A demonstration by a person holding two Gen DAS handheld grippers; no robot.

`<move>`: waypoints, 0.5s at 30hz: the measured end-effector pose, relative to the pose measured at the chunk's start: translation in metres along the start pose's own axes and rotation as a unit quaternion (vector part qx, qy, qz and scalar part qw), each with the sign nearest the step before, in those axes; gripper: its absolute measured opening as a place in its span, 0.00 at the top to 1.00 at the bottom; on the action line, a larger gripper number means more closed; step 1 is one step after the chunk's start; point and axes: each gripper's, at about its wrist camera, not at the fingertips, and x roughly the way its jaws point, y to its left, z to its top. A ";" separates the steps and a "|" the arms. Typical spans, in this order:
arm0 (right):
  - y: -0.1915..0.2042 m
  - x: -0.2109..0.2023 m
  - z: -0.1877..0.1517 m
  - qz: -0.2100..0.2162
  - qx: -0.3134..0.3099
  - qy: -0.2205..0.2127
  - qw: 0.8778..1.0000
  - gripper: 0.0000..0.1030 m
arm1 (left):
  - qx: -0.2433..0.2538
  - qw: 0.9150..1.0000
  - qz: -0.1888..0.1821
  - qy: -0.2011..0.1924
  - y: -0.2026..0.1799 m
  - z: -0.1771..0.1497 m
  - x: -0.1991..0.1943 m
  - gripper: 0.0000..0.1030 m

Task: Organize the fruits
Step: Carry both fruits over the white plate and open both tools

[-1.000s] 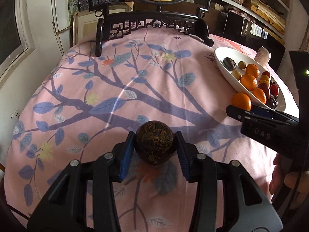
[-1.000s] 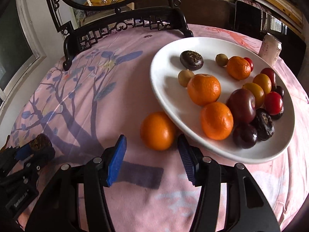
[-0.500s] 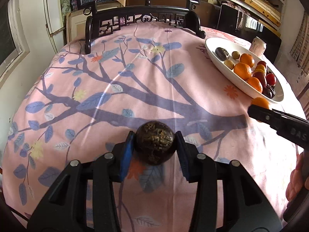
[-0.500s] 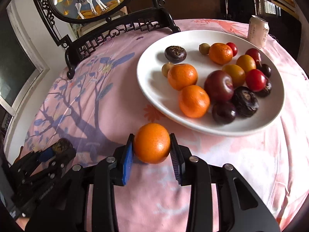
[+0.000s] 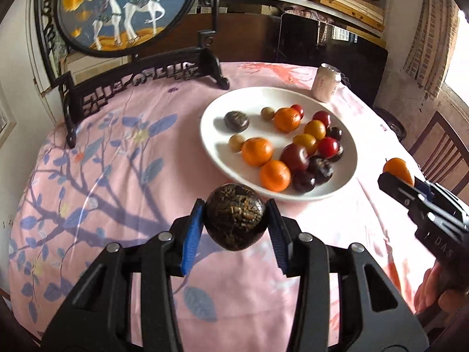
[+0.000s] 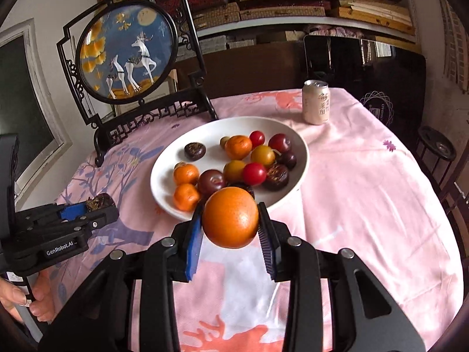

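— Fruits: where are they?
— Orange point(image 6: 230, 217) clenched in the right tongs point(image 6: 231, 233), low centre; dark fruit point(image 5: 234, 216) gripped by the left tongs point(image 5: 234, 236). Plate point(image 5: 217, 149) sits just beyond.
— Advice?
— Lower each into bare plate space, then release gently.

Pink-clothed table point(image 5: 123, 158): plate point(image 5: 346, 176), can point(image 5: 325, 83), screen point(image 5: 140, 79).

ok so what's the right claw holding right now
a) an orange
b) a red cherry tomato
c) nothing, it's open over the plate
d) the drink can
a: in the right wrist view the right claw has its blue pads pressed on either side of an orange, held above the pink tablecloth just short of the white plate.
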 end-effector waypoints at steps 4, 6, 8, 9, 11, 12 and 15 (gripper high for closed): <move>-0.002 0.009 0.010 -0.005 -0.030 -0.015 0.999 0.65 | 0.002 1.000 -0.004 -0.010 -0.022 0.035 0.022 0.58; 0.001 0.019 0.014 -0.005 -0.047 -0.020 0.999 0.65 | 0.002 1.000 0.002 -0.009 -0.029 0.050 0.038 0.58; 0.003 0.032 0.019 -0.001 -0.059 -0.016 0.998 0.65 | 0.002 1.000 0.009 -0.002 -0.032 0.062 0.054 0.58; 0.005 0.038 0.022 0.003 -0.061 -0.013 0.998 0.65 | 0.003 1.000 0.013 0.003 -0.033 0.066 0.062 0.58; 0.008 0.050 0.028 0.008 -0.067 -0.011 0.998 0.65 | 0.004 1.000 0.018 0.009 -0.034 0.073 0.074 0.58; 0.009 0.055 0.030 0.008 -0.070 -0.010 0.997 0.65 | 0.004 1.000 0.019 0.009 -0.034 0.076 0.078 0.58; 0.010 0.070 0.036 0.007 -0.071 -0.006 0.997 0.65 | -0.004 1.000 0.024 0.011 -0.030 0.082 0.089 0.58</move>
